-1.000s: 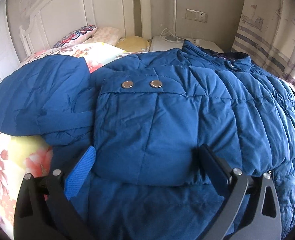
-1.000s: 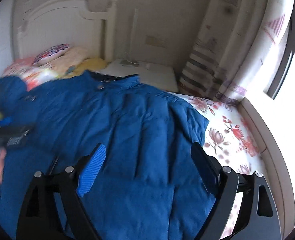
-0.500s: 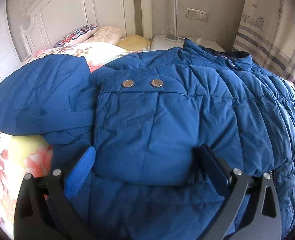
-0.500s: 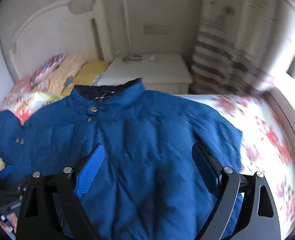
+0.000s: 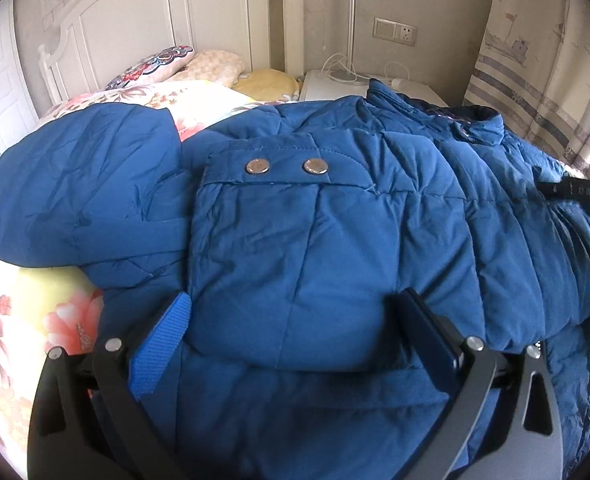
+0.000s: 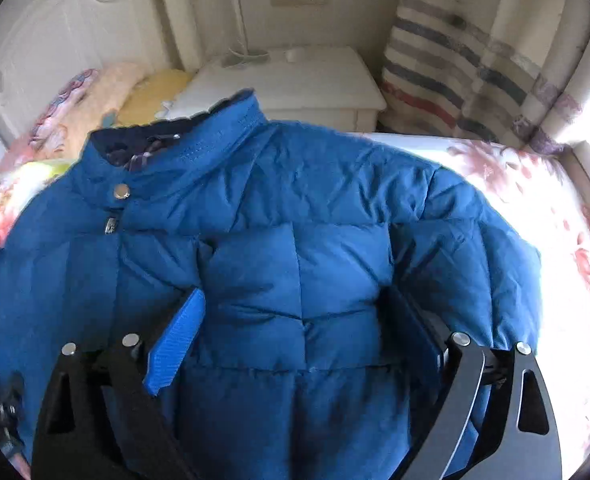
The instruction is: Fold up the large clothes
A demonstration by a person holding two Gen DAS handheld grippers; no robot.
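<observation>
Fingers of the left gripper (image 5: pixel 295 324) stand wide apart, gripping nothing, with the folded sleeve cuff (image 5: pixel 291 264) of the blue jacket (image 5: pixel 435 208) lying between them on the bed (image 5: pixel 27 320). Further right, the right gripper (image 6: pixel 295 320) is equally spread, empty, over the jacket's quilted chest (image 6: pixel 295 264).

My left claw (image 5: pixel 291 332) is matte black, with two curved arms that each carry a triangular cut-out. Silver round screw heads sit at the joints. Its one finger wears a ribbed blue pad (image 5: pixel 163 346); the other pad is dark. My right claw (image 6: pixel 295 332) looks the same: black frame, silver screws, one blue pad (image 6: pixel 177 342), one dark.
</observation>
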